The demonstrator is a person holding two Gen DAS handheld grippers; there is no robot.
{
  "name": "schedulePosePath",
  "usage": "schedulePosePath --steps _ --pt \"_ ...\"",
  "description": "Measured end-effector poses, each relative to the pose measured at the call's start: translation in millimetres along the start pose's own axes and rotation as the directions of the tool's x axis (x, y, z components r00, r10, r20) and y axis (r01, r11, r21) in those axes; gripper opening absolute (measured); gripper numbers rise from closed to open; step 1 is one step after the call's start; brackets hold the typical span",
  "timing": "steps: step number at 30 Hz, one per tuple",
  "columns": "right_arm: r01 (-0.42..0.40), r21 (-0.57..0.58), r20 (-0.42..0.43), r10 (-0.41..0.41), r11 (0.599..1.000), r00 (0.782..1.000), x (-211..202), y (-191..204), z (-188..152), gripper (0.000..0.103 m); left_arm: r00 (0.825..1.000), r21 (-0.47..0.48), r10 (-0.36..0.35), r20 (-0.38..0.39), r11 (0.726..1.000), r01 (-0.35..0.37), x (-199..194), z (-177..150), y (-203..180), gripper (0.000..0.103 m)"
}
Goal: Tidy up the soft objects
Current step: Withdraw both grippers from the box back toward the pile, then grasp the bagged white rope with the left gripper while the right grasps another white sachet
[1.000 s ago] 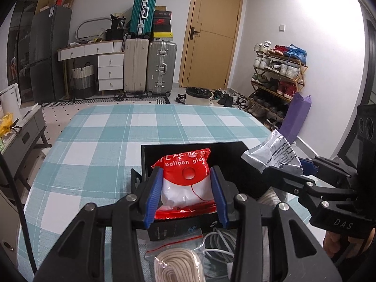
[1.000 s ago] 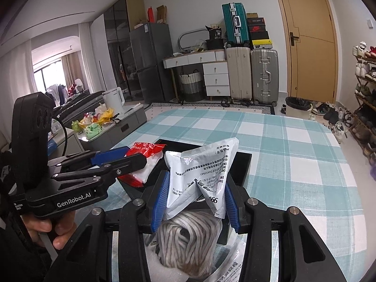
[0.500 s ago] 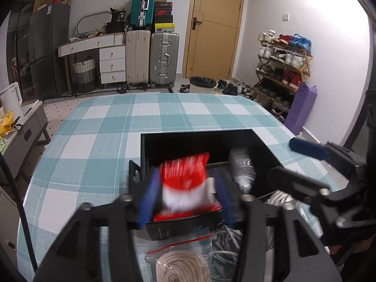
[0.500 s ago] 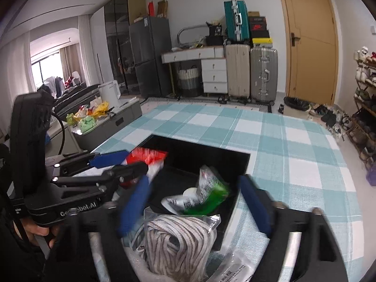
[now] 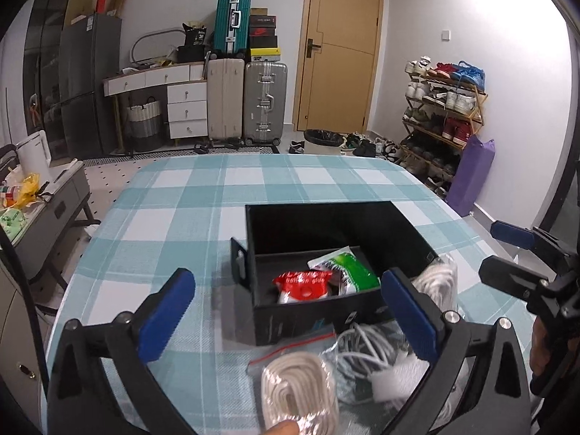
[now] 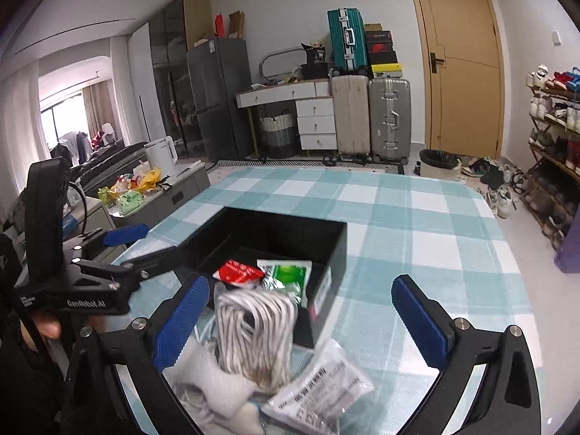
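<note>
A rigid black box [image 5: 326,311] with an open top is set near the near edge of the tabletop [image 5: 181,210], which is covered by a teal-and-white checked cloth. Inside the box, a crinkled red-and-white pouch [image 5: 302,284] and a glossy green-and-silver packet [image 5: 349,272] are seen lying side by side. The left gripper [image 5: 288,320] and the right gripper [image 6: 301,320] have just been opened; both are spread wide with nothing between the ribbed blue pads. Coiled cream rope in clear plastic [image 5: 297,388] is piled before the box. Hard-shell suitcases [image 5: 246,105] are lined against the far wall.
</note>
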State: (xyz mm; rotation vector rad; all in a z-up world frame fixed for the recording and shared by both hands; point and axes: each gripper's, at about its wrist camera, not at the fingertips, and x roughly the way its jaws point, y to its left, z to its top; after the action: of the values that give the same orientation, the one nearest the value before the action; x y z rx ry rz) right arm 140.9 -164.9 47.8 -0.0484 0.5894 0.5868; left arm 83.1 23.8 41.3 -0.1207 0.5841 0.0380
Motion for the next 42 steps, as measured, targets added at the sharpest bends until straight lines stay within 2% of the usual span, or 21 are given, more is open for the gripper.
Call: schedulePosePath --steps 11,14,21,28,42 --pt "0.048 0.037 -0.024 -0.047 0.998 0.999 -19.8 -14.6 -23.3 0.103 0.999 -0.013 0.017 -0.047 1.000 -0.017 -10.2 -23.8 11.9 0.103" --pt "0.041 0.050 -0.052 -0.038 0.998 0.998 -19.0 -19.7 -26.1 0.103 0.999 -0.014 0.022 -0.049 1.000 -0.022 -11.9 -27.2 12.8 0.103" --pt "0.038 0.005 -0.096 -0.037 0.999 0.995 -16.0 -19.4 -36.3 0.103 0.998 0.019 0.032 -0.056 0.999 -0.031 -15.9 -36.5 10.0 0.103" --pt "0.050 -0.028 -0.146 -0.054 0.998 0.988 -12.4 -20.0 -44.6 0.103 0.997 0.009 0.032 -0.076 0.999 -0.032 -15.2 -43.2 12.5 0.103" --pt "0.079 0.128 -0.236 -0.047 0.989 0.971 13.4 -38.1 -57.8 0.103 0.995 0.001 0.044 -0.090 0.999 -0.044 -10.8 -48.3 15.9 0.103"
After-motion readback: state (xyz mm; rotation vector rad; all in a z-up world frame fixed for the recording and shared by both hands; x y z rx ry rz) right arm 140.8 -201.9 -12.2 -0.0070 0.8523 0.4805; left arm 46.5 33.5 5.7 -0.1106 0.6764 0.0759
